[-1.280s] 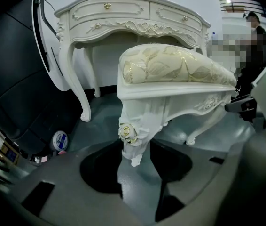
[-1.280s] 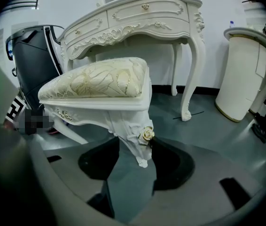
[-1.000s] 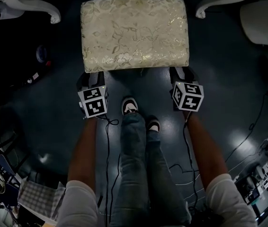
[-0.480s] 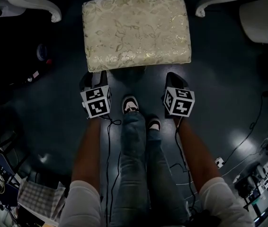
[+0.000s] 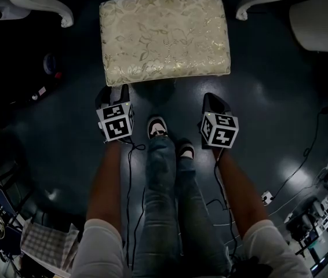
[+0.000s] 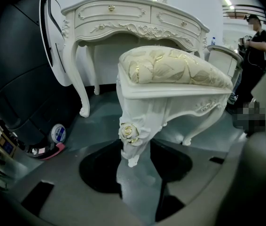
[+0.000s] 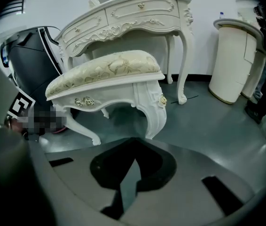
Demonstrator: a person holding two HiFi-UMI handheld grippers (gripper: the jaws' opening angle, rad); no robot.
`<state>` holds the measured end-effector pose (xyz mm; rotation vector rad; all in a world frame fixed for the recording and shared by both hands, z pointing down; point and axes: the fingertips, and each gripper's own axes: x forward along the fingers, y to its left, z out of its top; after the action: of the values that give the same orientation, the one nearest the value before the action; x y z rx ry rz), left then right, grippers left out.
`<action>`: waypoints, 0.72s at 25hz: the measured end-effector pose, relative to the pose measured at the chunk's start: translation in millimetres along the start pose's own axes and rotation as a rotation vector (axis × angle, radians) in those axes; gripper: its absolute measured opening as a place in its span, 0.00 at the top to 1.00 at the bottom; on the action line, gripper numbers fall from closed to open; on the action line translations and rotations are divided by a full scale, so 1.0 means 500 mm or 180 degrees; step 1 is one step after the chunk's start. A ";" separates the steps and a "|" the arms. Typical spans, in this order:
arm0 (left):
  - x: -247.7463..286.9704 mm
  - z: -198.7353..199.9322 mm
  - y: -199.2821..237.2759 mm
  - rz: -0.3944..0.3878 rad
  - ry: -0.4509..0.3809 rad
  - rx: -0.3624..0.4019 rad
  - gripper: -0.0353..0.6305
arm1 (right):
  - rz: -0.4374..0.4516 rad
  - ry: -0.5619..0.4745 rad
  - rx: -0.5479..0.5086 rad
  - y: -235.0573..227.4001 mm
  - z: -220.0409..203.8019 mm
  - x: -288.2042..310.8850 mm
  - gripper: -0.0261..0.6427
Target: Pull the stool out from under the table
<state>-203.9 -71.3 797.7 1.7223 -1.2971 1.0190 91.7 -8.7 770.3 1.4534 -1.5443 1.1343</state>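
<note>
The white stool (image 5: 164, 36) with a cream leaf-pattern cushion stands on the dark floor in front of me, out from under the dressing table (image 6: 123, 18). My left gripper (image 5: 112, 95) is at the stool's near left corner. In the left gripper view its jaws (image 6: 134, 149) stand wide on both sides of the carved leg (image 6: 135, 131) with the gold rose, the pads against it. My right gripper (image 5: 213, 100) hangs a little short of the near right corner, shut and empty. In the right gripper view (image 7: 132, 161) the stool's right front leg (image 7: 156, 119) is ahead of it, apart.
The dressing table's curved legs (image 5: 42, 4) flank the stool's far side. A white rounded cabinet (image 7: 234, 60) stands at the right. A tape roll (image 6: 58, 133) and clutter lie at the left, cables (image 5: 303, 161) at the right. A person (image 6: 255, 55) stands beyond. My shoes (image 5: 158, 127) are between the grippers.
My right gripper has let go of the stool's right corner, drawn back toward me and shut. The left gripper stays at the left leg. The stool has barely shifted.
</note>
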 end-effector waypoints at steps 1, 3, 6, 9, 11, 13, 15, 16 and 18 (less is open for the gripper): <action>0.000 0.000 0.000 0.0018 -0.0003 0.0001 0.65 | -0.0003 -0.0010 0.0000 0.000 0.002 -0.003 0.96; -0.001 -0.002 -0.001 0.0075 0.0000 -0.0031 0.65 | -0.0008 -0.0024 0.0003 0.000 0.005 -0.008 0.96; -0.007 -0.005 -0.001 0.0151 0.0003 -0.0251 0.65 | -0.0012 -0.0042 0.0008 0.001 0.012 -0.017 0.96; -0.019 -0.008 -0.006 0.0163 -0.0030 -0.0524 0.65 | -0.0016 -0.0062 0.0006 0.000 0.021 -0.027 0.96; -0.028 -0.012 -0.016 0.0155 -0.0022 -0.0530 0.65 | -0.0017 -0.0074 -0.0003 -0.001 0.026 -0.035 0.96; -0.041 -0.021 -0.028 0.0145 0.0014 -0.0497 0.65 | -0.0018 -0.0081 -0.0007 -0.001 0.031 -0.045 0.96; -0.058 -0.031 -0.038 0.0129 0.0060 -0.0579 0.65 | -0.0018 -0.0095 -0.0001 0.000 0.037 -0.057 0.96; -0.069 -0.034 -0.044 0.0120 0.0072 -0.0654 0.65 | -0.0017 -0.0107 0.0006 0.002 0.041 -0.064 0.96; -0.095 -0.033 -0.058 0.0080 0.0063 -0.0799 0.65 | -0.0009 -0.0135 0.0021 0.006 0.052 -0.082 0.96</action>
<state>-186.6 -31.7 758.7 1.5061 -1.3740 0.8451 94.8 -18.3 723.0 1.4925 -1.5682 1.1147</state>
